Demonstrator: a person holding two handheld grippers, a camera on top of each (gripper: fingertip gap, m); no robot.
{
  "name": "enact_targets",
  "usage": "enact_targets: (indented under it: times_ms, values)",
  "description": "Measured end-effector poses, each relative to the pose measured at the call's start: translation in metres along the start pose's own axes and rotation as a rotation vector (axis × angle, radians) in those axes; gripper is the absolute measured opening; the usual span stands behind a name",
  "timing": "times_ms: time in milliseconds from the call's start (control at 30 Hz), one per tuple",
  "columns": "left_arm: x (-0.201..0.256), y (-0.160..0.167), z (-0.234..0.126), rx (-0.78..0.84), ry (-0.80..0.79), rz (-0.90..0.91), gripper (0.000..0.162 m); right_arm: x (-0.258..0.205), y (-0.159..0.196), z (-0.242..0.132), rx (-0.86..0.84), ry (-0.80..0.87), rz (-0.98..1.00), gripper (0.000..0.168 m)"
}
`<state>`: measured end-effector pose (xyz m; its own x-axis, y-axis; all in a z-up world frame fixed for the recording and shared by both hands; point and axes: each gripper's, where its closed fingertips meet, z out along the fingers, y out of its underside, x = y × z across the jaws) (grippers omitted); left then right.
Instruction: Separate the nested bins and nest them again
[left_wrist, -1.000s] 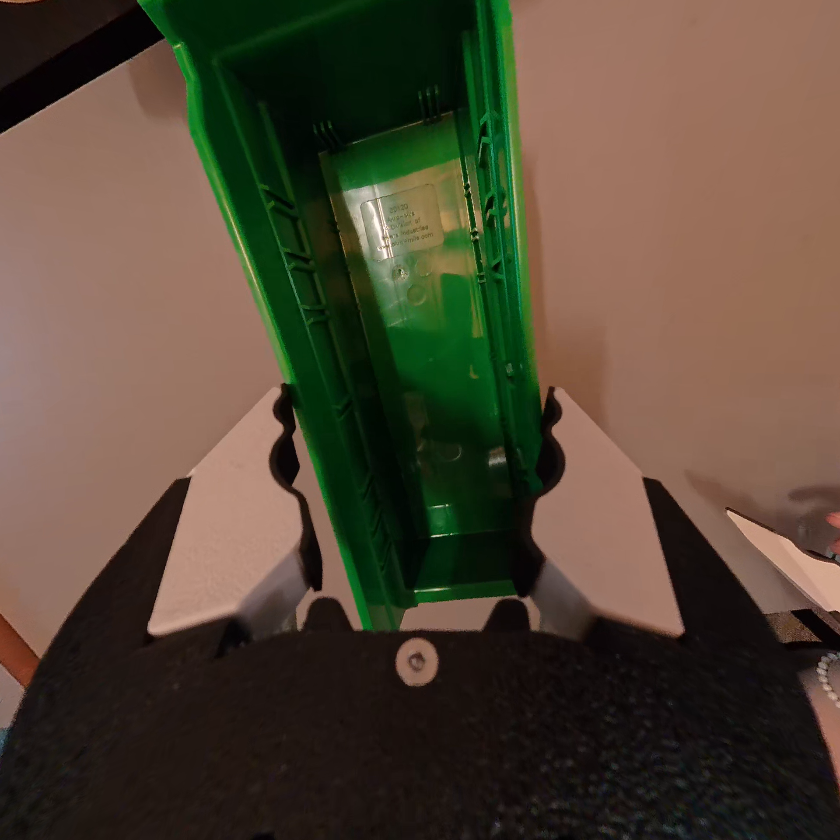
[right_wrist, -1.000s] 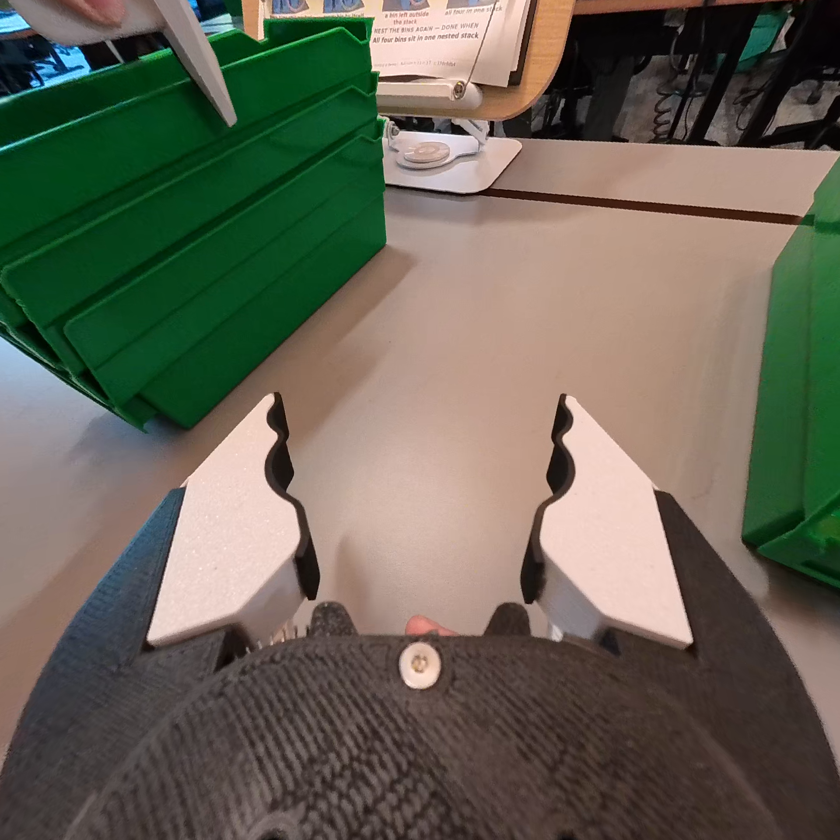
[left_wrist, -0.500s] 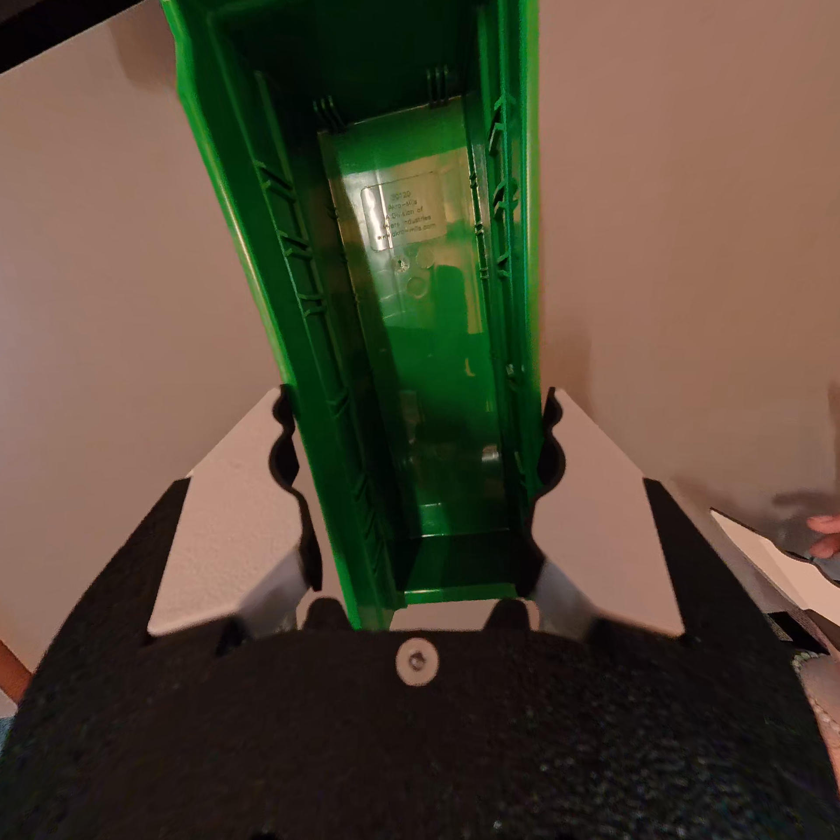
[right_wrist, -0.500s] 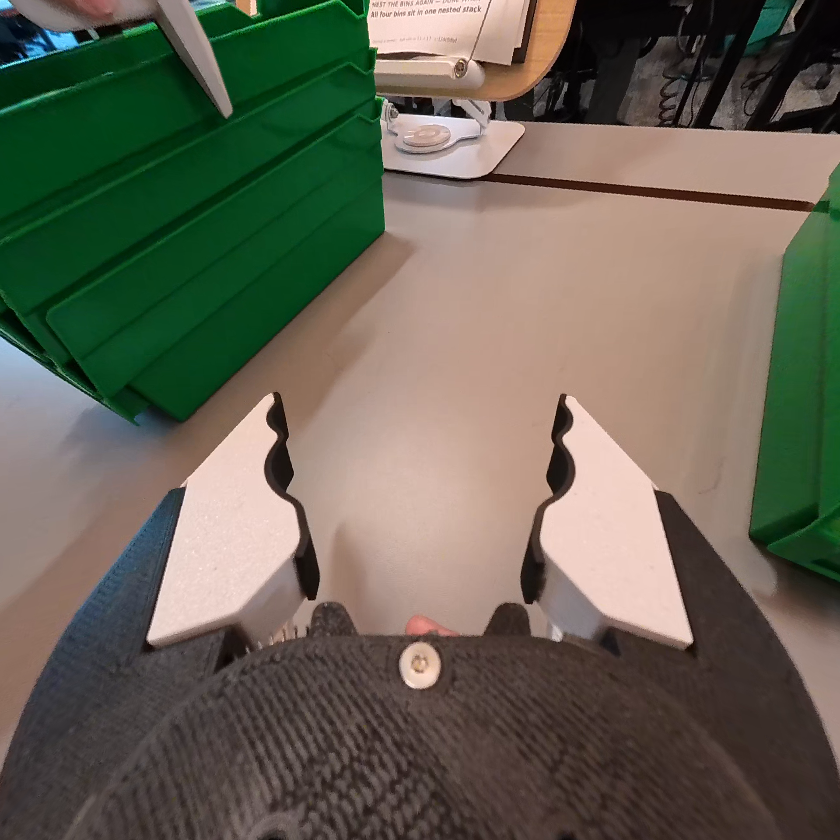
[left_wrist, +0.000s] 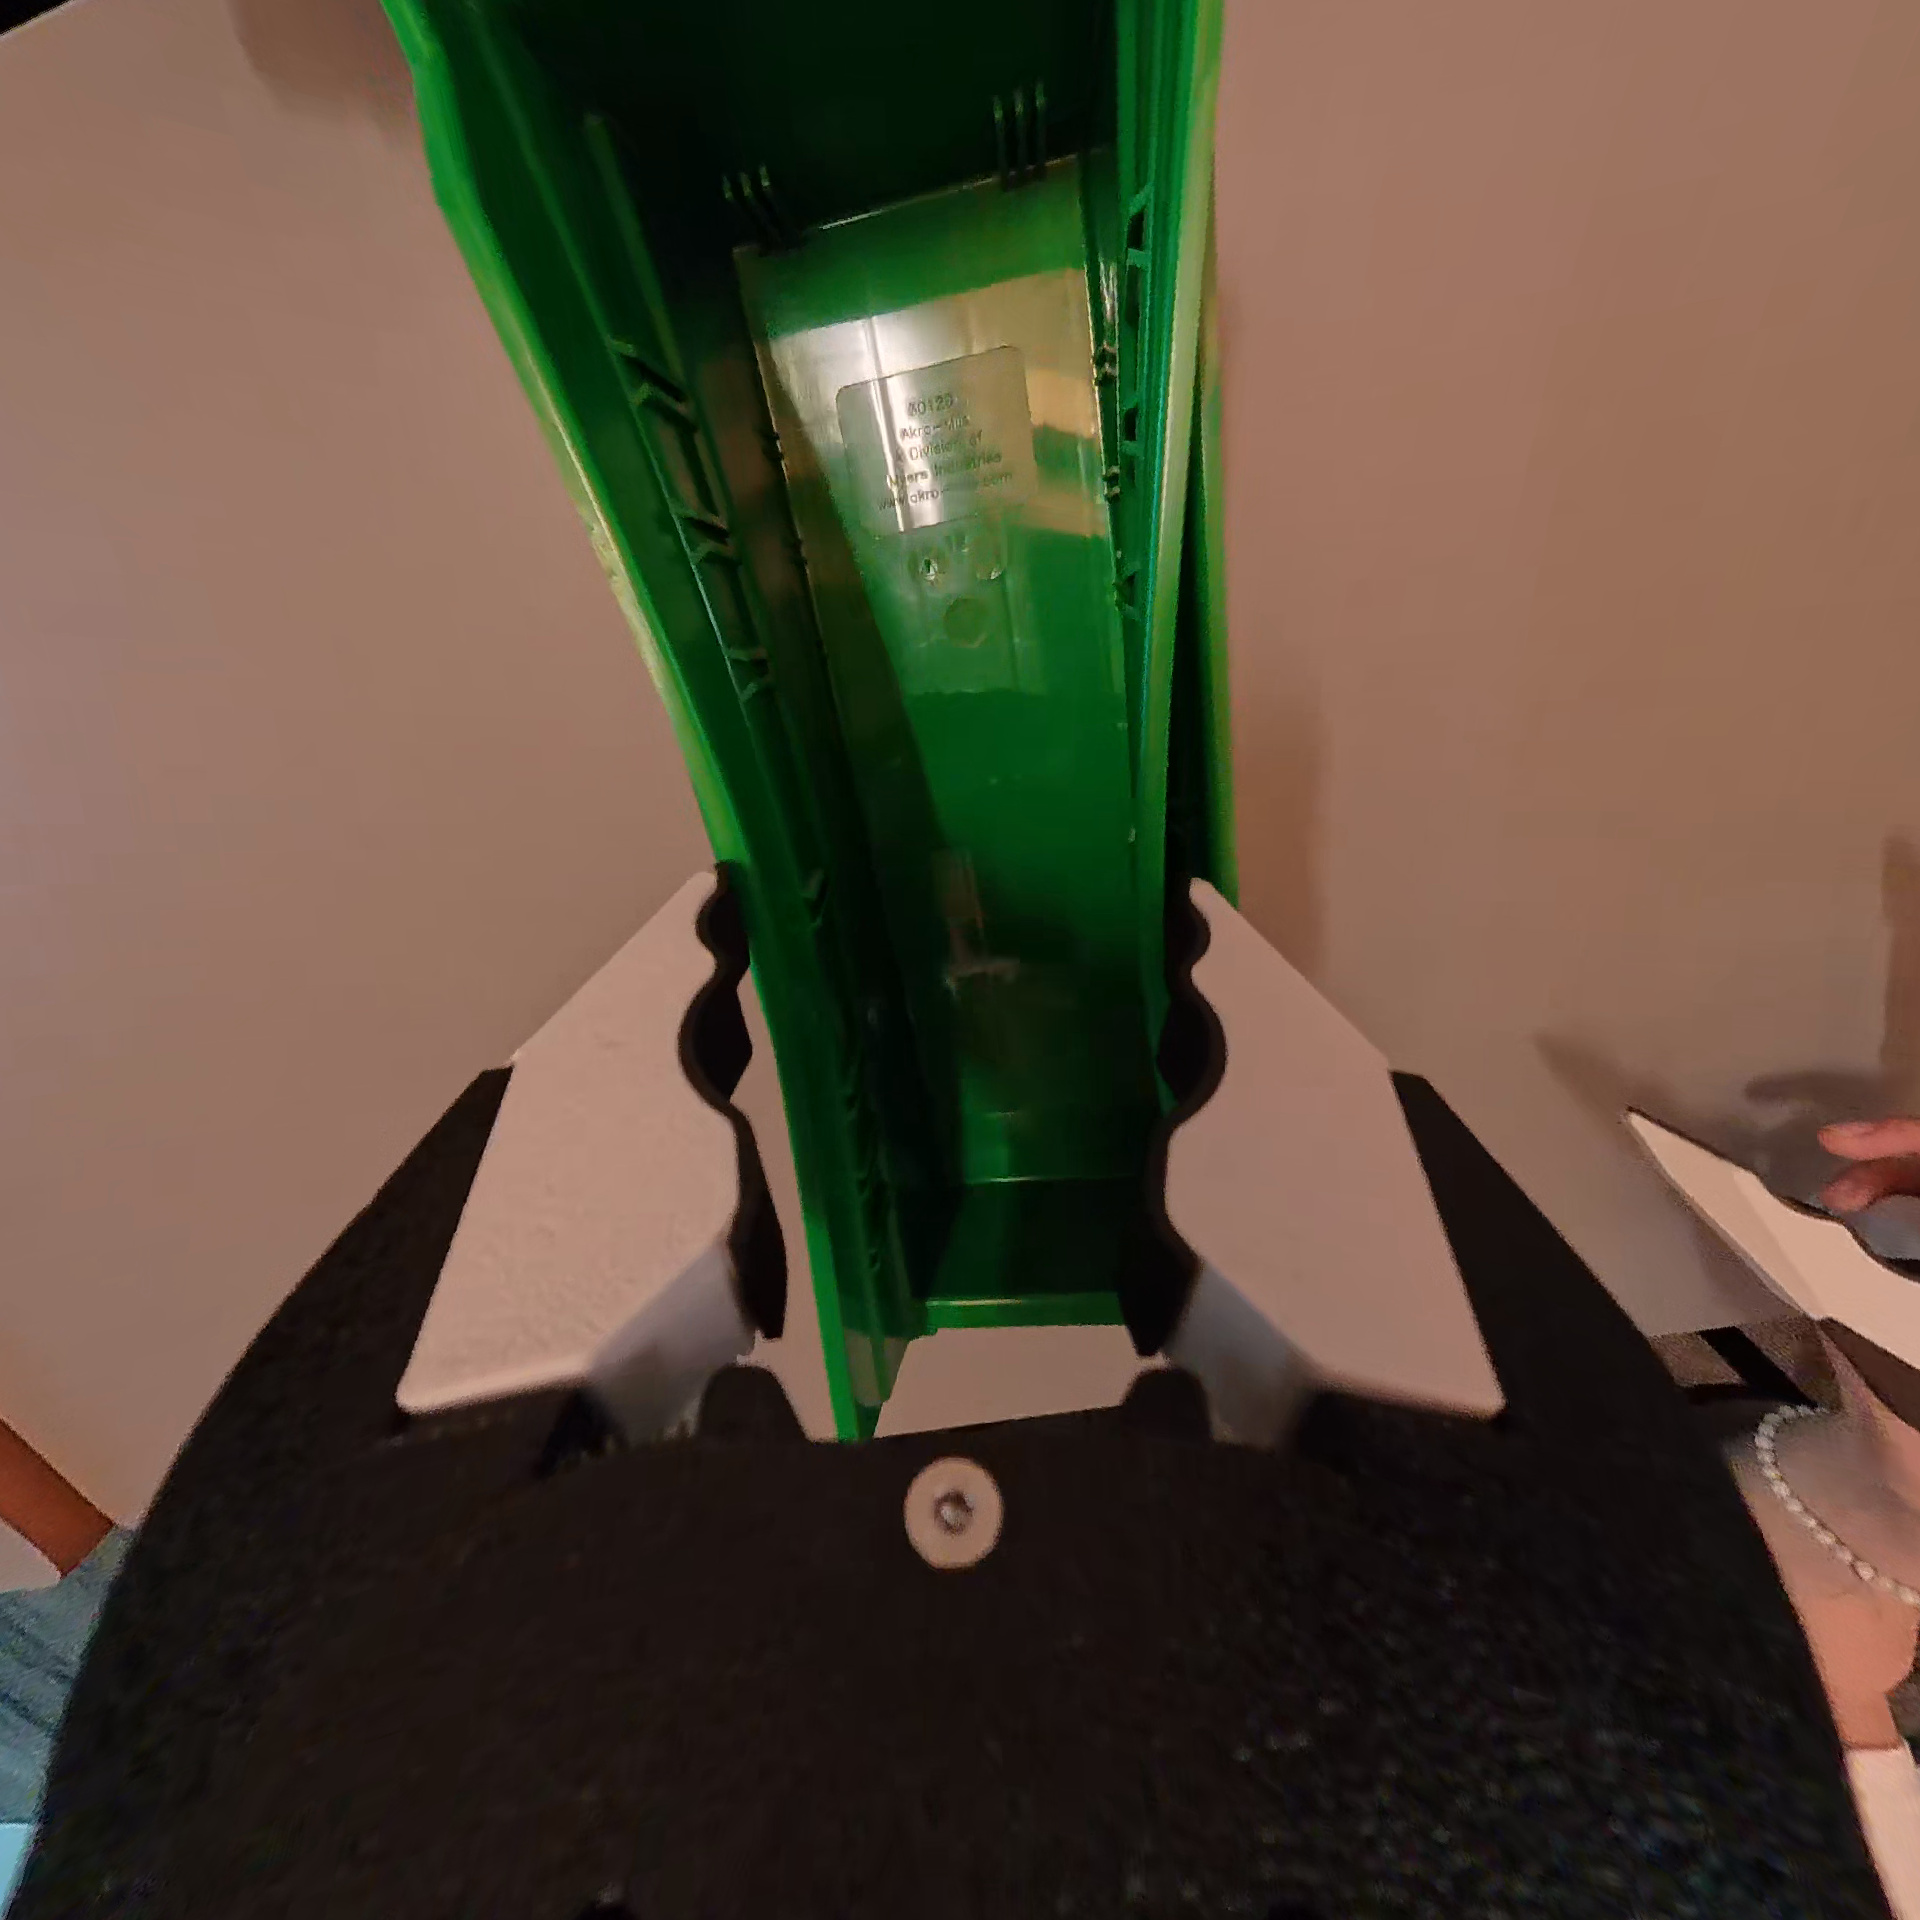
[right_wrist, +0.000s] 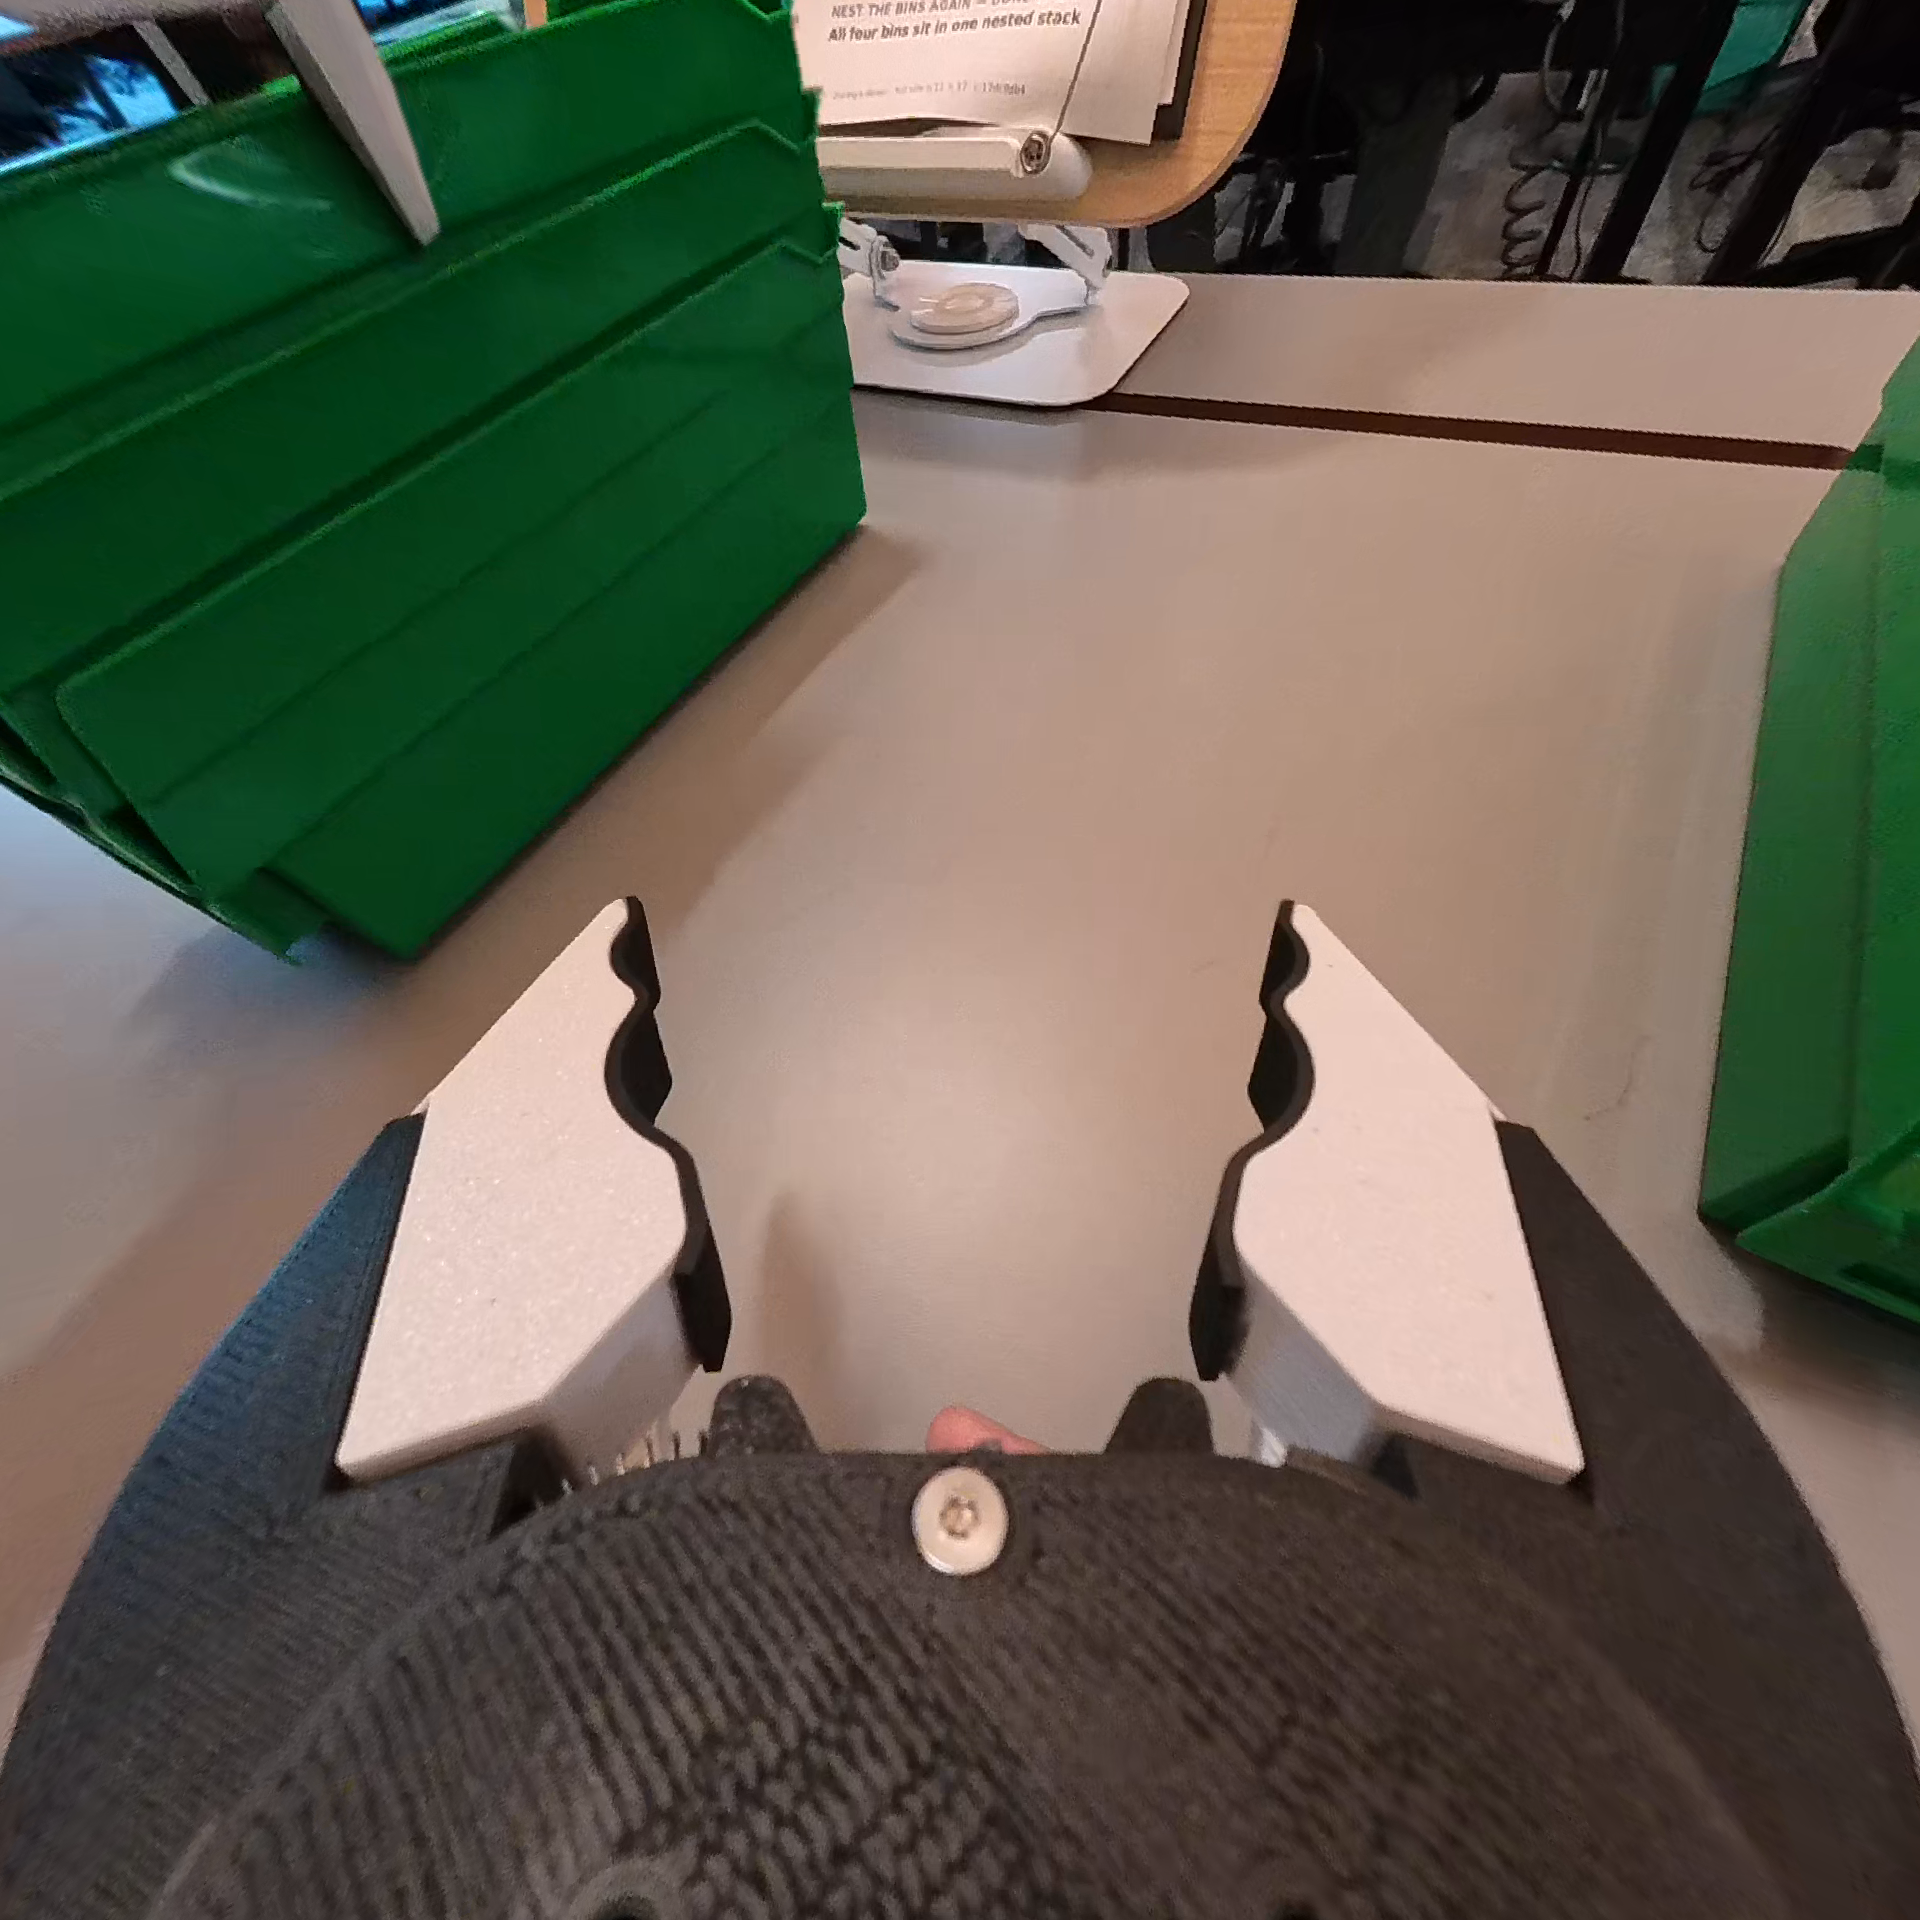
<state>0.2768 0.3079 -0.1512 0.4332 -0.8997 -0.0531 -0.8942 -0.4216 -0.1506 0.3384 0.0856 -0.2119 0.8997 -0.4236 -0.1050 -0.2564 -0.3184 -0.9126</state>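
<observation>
Green plastic is filling my left view: I am clamping my left gripper (left_wrist: 961, 1101) across the narrow top bin (left_wrist: 966, 727), looking down into its bare inside. In the right view that bin is sitting atop the nested stack (right_wrist: 416, 520) on the grey table (right_wrist: 1091, 727), tilted. One separate bin (right_wrist: 1829, 883) is already standing apart at the right. My right gripper (right_wrist: 961, 1122) is hovering spread wide, holding nothing. I judge separating barely begun, and the re-nesting all ahead.
</observation>
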Motion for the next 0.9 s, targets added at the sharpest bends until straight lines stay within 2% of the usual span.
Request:
enact_targets:
  times_ms: [233, 633, 900]
  values:
    - [-0.003, 0.001, -0.009, -0.011, 0.033, 0.003, 0.077, -0.001, 0.0, 0.0, -0.001, -0.002, -0.001, 0.115]
    - [-0.014, 0.005, -0.045, -0.033, 0.042, -0.045, 0.077, -0.002, 0.001, 0.0, -0.004, -0.011, 0.007, 0.115]
    - [-0.023, 0.005, -0.069, -0.038, -0.005, -0.043, 0.079, -0.003, 0.005, 0.002, -0.019, -0.016, 0.004, 0.115]
